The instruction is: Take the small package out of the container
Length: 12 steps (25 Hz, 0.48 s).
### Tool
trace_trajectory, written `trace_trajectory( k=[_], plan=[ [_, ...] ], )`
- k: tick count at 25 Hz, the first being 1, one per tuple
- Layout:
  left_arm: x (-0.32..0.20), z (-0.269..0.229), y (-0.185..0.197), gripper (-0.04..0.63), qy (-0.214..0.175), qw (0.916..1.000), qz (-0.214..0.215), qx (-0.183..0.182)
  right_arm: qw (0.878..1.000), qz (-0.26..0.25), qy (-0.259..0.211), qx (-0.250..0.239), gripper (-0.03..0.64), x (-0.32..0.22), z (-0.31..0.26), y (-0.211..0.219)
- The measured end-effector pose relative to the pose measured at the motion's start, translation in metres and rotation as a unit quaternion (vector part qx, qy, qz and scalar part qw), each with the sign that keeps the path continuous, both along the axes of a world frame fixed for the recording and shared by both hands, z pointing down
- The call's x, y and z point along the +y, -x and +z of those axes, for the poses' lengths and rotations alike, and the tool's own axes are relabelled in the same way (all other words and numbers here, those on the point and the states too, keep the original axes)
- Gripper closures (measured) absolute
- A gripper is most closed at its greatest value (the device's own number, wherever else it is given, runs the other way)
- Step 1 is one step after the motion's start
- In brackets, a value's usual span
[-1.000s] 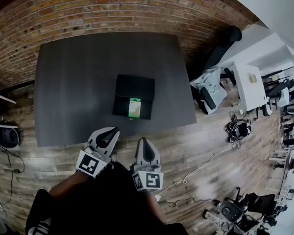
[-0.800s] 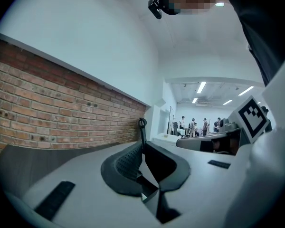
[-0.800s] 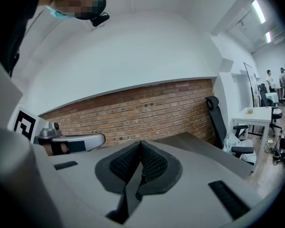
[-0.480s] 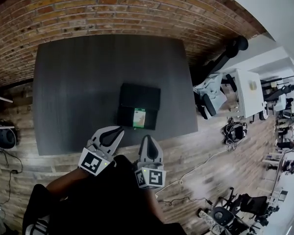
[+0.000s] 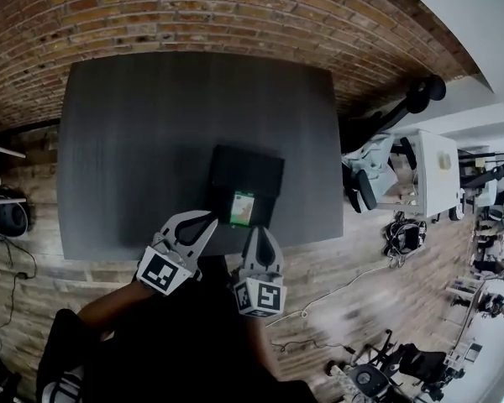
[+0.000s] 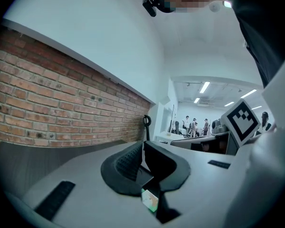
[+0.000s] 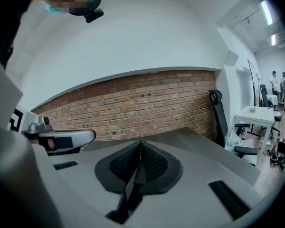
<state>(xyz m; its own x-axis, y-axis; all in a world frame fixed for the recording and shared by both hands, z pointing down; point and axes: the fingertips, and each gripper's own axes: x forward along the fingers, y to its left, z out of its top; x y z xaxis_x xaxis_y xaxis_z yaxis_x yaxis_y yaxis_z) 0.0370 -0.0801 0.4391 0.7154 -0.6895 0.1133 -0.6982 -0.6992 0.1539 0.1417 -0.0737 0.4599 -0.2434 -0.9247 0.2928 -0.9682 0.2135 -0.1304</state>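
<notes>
Two grippers, both on the near side of the container [image 5: 248,162], and neither touching it. The left gripper [image 5: 195,222] sits off the container's near-left corner, jaws spread wide with nothing between them, and its own view looks through that gap toward the container. The right gripper [image 5: 259,235] is just off the near rim, its jaws pressed tight together on nothing.

The small package [image 5: 242,208], green and white, lies inside the container against its near wall, a little right of centre. It looks flat as far as I can tell.

By my reading this is the approach: nothing gripped, nothing lifted yet. The next move, I'd say, calls for the spread left gripper to go over the near rim and down with a jaw on either side of the package. Then it pinches and lifts straight up, clear of the walls. The right one would have to open before it could grasp, or it could steady the container.

Room looks generous, since the table [image 5: 134,141] is bare left, right and beyond the container. The tight spots are the near wall the package hugs and the table's edge just on the container's near side. The brick wall [image 5: 193,15] beyond the container stands well apart from it.
</notes>
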Motion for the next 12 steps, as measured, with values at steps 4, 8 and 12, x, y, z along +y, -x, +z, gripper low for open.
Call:
trace_trajectory(
  k=[4, 8, 12],
  plan=[
    [-0.014, 0.011, -0.007, 0.552, 0.015, 0.9997, -0.018, -0.005, 1.0, -0.014, 0.016, 0.0, 0.592, -0.016, 0.015, -0.006],
    [-0.027, 0.019, -0.015, 0.552, 0.022, 0.9992, -0.033, -0.008, 0.999, -0.021, 0.038, -0.002, 0.592, -0.028, 0.035, -0.015],
    [-0.038, 0.039, -0.022, 0.552, 0.044, 0.9978, -0.049, -0.006, 0.998, -0.028, 0.062, -0.001, 0.592, -0.035, 0.06, -0.022]
  ],
)
